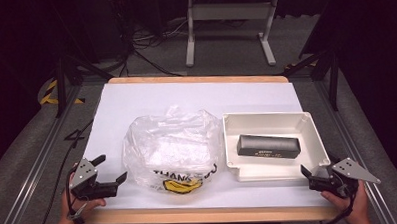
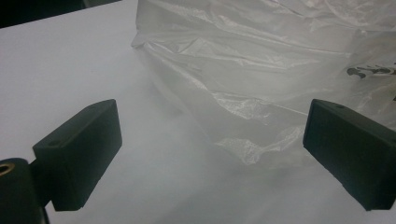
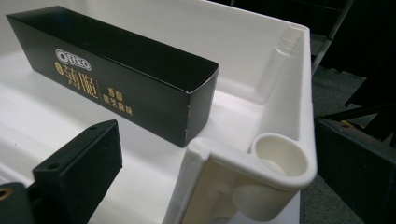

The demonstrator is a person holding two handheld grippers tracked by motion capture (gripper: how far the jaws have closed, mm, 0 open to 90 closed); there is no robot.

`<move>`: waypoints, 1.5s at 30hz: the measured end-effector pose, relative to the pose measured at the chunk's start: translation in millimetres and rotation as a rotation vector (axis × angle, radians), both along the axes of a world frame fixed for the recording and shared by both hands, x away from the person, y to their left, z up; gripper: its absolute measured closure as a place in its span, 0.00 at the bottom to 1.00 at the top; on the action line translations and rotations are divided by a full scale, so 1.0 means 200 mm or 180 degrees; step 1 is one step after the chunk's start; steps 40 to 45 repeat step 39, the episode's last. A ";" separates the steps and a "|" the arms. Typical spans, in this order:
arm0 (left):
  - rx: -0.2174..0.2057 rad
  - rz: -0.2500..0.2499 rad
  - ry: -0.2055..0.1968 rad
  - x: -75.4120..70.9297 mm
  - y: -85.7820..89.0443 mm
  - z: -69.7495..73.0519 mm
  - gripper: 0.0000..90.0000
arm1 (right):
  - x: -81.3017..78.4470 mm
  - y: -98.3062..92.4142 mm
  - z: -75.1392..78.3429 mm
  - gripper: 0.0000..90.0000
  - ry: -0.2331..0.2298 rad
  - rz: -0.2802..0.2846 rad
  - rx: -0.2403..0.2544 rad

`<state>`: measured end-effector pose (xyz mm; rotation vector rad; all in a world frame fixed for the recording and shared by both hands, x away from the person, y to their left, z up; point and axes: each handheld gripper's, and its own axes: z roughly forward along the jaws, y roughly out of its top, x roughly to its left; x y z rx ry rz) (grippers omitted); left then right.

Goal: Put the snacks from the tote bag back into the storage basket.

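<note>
Left gripper [image 1: 110, 170], jaws apart, faces the plastic bag [image 1: 170, 148]; right gripper [image 1: 307, 174], jaws apart, straddles the white tray [image 1: 315, 138] corner near the surface's front edge

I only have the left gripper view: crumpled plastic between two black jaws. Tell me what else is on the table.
Observer: In the high view, a white tray sits right of the plastic bag, with a gap between them.
Operator: Say what's in the tray.
Observer: A long black box lies flat inside; the right gripper view shows an Oreo logo on its side.
Operator: Report the right gripper.
Observer: The right gripper is open at the tray's near right corner; its jaws straddle that corner, touching nothing.
Operator: Now describe the bag's print.
Observer: The bag reads THANK above a yellow smiley on its near side.
</note>
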<state>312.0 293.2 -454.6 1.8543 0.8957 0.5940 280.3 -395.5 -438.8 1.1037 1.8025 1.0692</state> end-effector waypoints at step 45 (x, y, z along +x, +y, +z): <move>-0.0017 0.0053 -0.0033 0.00 0.01 0.01 0.06 | 0.00 0.01 -0.01 0.04 -0.0014 -0.0017 -0.0040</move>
